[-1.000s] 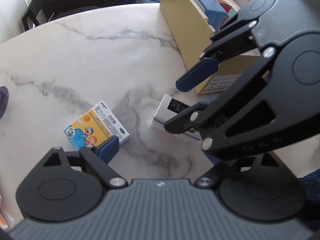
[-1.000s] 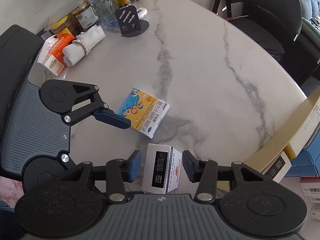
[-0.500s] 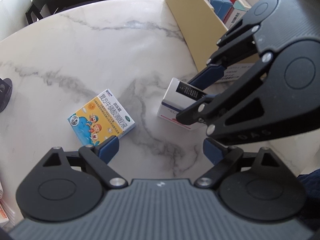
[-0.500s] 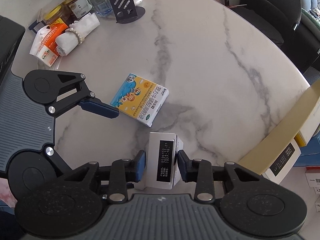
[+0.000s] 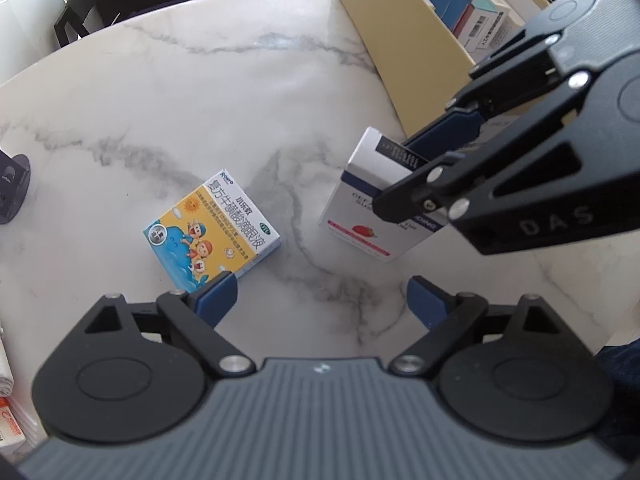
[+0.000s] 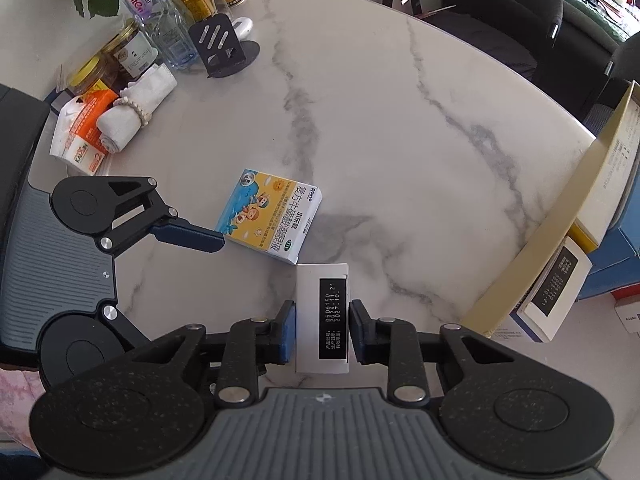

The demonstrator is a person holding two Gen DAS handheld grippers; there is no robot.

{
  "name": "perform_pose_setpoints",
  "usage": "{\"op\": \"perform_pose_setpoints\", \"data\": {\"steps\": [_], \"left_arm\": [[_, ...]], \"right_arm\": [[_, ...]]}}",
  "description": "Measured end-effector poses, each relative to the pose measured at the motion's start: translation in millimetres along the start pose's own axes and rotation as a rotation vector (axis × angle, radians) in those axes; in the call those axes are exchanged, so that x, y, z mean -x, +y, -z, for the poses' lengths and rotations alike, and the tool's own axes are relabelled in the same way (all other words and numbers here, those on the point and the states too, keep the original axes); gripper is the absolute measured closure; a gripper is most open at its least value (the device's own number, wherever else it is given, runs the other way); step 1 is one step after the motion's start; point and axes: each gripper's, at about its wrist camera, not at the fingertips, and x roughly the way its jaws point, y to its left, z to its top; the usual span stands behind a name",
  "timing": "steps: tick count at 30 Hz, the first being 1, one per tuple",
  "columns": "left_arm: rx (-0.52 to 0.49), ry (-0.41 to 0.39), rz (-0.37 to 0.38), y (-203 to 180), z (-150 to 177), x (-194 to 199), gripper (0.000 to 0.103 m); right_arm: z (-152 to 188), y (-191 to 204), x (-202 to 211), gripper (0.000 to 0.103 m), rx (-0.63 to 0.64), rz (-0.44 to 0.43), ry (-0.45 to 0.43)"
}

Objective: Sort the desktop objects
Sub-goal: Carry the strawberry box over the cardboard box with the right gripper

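Observation:
A white medicine box (image 6: 322, 312) sits between the jaws of my right gripper (image 6: 322, 332). The jaws are closing, and both blue pads press on its sides. In the left wrist view the same white box (image 5: 360, 208) stands tilted, clamped by the right gripper (image 5: 396, 176) above the marble table (image 5: 200, 100). A yellow-and-blue cartoon box (image 5: 212, 232) lies flat on the table. My left gripper (image 5: 320, 292) is open just in front of it, holding nothing, and one finger (image 6: 188, 236) nearly touches the cartoon box (image 6: 272, 216).
A tan cardboard bin (image 5: 400, 40) holding several boxes stands at the table's right edge (image 6: 560, 220). Bottles and jars (image 6: 160, 20), a black stand (image 6: 224, 52), a rolled towel (image 6: 132, 108) and an orange packet (image 6: 86, 128) crowd the far left. Dark chairs (image 6: 500, 20) stand beyond.
The right jaws came together onto the white box, which went from lying on the table to tilted up in the grip. The left gripper stayed wide and barely moved.

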Motion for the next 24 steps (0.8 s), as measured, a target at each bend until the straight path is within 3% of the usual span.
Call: {"op": "perform_pose_setpoints", "data": {"steps": [12, 15, 24], "left_arm": [[-0.009, 0.012, -0.037, -2, -8, 0, 0.009], [-0.015, -0.003, -0.051, -2, -10, 3, 0.0], [-0.032, -0.017, -0.063, -6, -17, 8, 0.0]], "right_arm": [[-4, -27, 54, 0.073, -0.213, -0.069, -0.175], [-4, -38, 74, 0.073, -0.266, -0.082, -0.233], [6, -76, 120, 0.073, -0.393, -0.085, -0.366]]}}
